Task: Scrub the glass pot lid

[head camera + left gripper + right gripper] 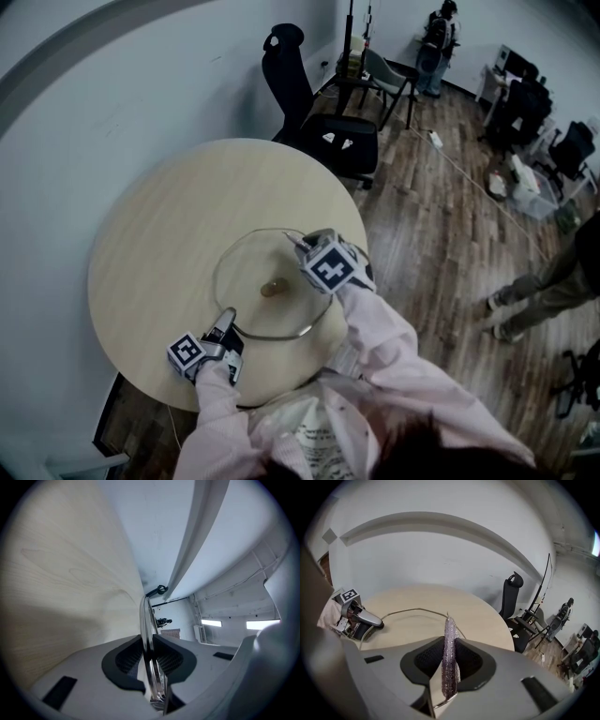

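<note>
A round glass pot lid (251,272) with a small knob (274,288) lies on the pale round table (159,234). My left gripper (228,319) is shut on the lid's near rim. In the left gripper view that metal-edged rim (146,616) runs edge-on between the two dark pads (129,660). My right gripper (302,246) hovers at the lid's far right rim, tilted down, shut on a thin purplish scrub pad (450,637). From the right gripper view the lid's rim (417,610) and the left gripper (363,617) show beyond the pad.
A black office chair (323,122) stands just past the table's far edge. Wood floor lies to the right, where a person's legs (544,291) show. Another person (436,42), desks and more chairs stand far back. A curved white wall bounds the left.
</note>
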The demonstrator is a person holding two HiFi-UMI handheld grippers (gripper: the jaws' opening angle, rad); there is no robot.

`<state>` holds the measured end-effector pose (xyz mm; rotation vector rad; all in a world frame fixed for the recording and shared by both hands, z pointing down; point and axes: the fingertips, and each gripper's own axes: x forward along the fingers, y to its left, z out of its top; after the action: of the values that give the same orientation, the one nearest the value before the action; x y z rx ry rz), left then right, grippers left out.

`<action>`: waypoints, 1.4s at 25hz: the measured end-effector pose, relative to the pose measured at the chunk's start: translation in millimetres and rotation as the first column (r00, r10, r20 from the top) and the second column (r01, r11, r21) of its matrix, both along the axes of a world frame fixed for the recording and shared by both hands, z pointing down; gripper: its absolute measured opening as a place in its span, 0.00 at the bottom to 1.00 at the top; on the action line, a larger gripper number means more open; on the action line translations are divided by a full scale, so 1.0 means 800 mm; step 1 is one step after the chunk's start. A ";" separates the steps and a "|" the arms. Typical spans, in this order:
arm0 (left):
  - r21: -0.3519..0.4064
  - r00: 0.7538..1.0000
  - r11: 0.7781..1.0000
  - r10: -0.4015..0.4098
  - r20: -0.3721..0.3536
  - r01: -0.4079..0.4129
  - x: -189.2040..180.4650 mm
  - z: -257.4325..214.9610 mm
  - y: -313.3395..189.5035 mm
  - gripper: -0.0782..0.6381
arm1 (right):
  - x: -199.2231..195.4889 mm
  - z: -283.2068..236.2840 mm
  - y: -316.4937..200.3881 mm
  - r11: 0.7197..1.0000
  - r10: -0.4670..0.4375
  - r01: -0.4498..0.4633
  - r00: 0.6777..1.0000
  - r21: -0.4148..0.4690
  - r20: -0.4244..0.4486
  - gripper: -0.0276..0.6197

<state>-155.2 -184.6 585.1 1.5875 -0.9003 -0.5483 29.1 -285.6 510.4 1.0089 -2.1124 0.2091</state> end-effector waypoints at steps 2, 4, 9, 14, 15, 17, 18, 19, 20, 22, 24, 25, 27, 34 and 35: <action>-0.005 1.000 1.000 -0.001 -0.006 0.001 -0.002 0.004 -0.001 0.20 | -0.003 -0.001 0.002 1.000 -0.006 0.006 1.000 -0.008 -0.025 0.18; -0.013 1.000 1.000 0.001 -0.013 -0.002 -0.002 0.005 0.000 0.20 | -0.002 0.003 0.005 1.000 -0.005 0.003 0.999 -0.025 -0.049 0.18; -0.017 1.000 1.000 0.004 -0.012 -0.004 -0.004 0.012 -0.001 0.20 | 0.001 0.019 0.015 0.997 0.007 -0.012 0.998 -0.077 -0.067 0.18; -0.014 1.000 1.000 0.000 -0.019 0.000 -0.004 0.005 -0.001 0.20 | -0.005 0.023 0.021 0.994 0.003 -0.010 0.998 -0.105 -0.065 0.18; -0.010 1.000 1.000 0.001 -0.013 -0.001 -0.004 0.005 -0.002 0.20 | -0.006 0.025 0.022 0.994 0.003 -0.010 0.998 -0.111 -0.065 0.18; 0.001 1.000 1.000 0.005 -0.004 -0.005 -0.004 0.005 -0.002 0.20 | -0.008 0.028 0.024 0.993 -0.001 -0.007 0.998 -0.119 -0.062 0.18; 0.002 1.000 1.000 0.007 -0.003 -0.007 -0.003 0.004 -0.002 0.20 | -0.009 0.029 0.025 0.993 -0.004 -0.003 0.998 -0.120 -0.059 0.18; -0.001 1.000 1.000 0.007 -0.005 -0.007 -0.003 0.004 -0.002 0.20 | -0.010 0.029 0.026 0.993 -0.007 0.000 0.998 -0.121 -0.057 0.18; -0.009 1.000 1.000 0.004 -0.009 -0.004 -0.003 0.007 -0.002 0.20 | -0.011 0.030 0.026 0.993 -0.008 0.001 0.998 -0.120 -0.055 0.18; -0.012 1.000 1.000 0.004 -0.010 -0.004 -0.003 0.009 -0.003 0.20 | -0.012 0.032 0.026 0.992 -0.010 0.003 0.998 -0.125 -0.056 0.18; -0.005 1.000 1.000 0.008 -0.007 -0.008 -0.002 0.007 -0.003 0.20 | -0.015 0.035 0.028 0.991 -0.014 0.006 0.998 -0.133 -0.054 0.18; -0.006 1.000 1.000 0.008 -0.007 -0.008 -0.002 0.006 -0.003 0.20 | -0.016 0.037 0.029 0.991 -0.016 0.009 0.998 -0.135 -0.053 0.18; -0.003 1.000 1.000 0.005 -0.002 -0.005 -0.004 0.006 -0.003 0.20 | -0.019 0.039 0.031 0.991 -0.023 0.016 0.998 -0.136 -0.054 0.18; -0.004 1.000 1.000 0.008 0.001 -0.008 -0.003 0.006 -0.001 0.20 | -0.027 0.045 0.042 0.987 -0.032 0.023 0.998 -0.156 -0.053 0.18; -0.003 1.000 1.000 0.012 0.000 -0.012 -0.001 0.004 0.000 0.20 | -0.029 0.046 0.043 0.986 -0.034 0.026 0.998 -0.162 -0.048 0.18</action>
<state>-156.2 -185.0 588.1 1.5889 -0.8908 -0.5384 6.0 -250.9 547.2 0.8780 -2.0277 0.3309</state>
